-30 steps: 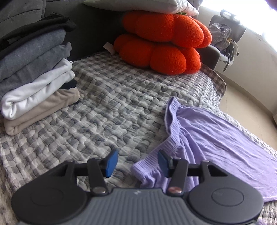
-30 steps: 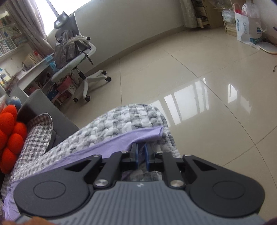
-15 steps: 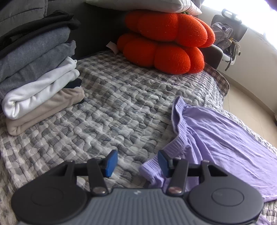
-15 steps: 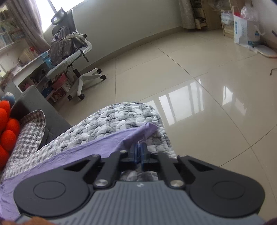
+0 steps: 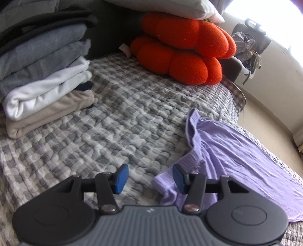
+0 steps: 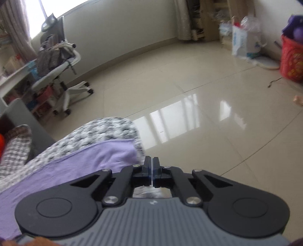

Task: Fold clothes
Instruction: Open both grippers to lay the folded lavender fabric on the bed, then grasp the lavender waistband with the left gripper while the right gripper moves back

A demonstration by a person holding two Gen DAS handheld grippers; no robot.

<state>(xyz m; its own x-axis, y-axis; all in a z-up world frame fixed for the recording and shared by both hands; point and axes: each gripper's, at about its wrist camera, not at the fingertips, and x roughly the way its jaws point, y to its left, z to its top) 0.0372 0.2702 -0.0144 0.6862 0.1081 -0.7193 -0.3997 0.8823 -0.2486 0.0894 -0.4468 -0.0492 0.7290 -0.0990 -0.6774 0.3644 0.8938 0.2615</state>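
Whereas a second ago the right claw (image 6: 152, 171) had its fingers pressed on a lilac edge with a sliver of gap, its jaws now meet flush and no cloth shows between the tips; whether any fabric is pinched lower down, I cannot tell. That view has also swung to the right, so a red basket (image 6: 291, 60) now shows at the far wall, with something purple (image 6: 294, 28) heaped in it, and a white bag (image 6: 246, 44) beside it holds contents too blurred to name. The lilac garment (image 6: 75, 162) lies just left of the right claw, draped over the corner of the bed's checked quilt (image 6: 106, 130), with glossy floor (image 6: 189, 90) beyond and an office chair (image 6: 56, 62) by the window. On the other side, the left claw (image 5: 149, 178) has changed little: its blue pads (image 5: 121, 177) stand wide apart and hold nothing, as they did before. It has come slightly closer to the garment (image 5: 236, 151), whose bunched ribbed end sits against the right-hand pad, while the rest spreads away to the right across the quilt (image 5: 113, 123). A stack of folded clothes (image 5: 43, 81) rests at the left of the bed, well apart from the garment, grey pieces on top, white and beige below. An orange cushion (image 5: 181, 49) sits at the head of the bed under a pale pillow (image 5: 170, 8).
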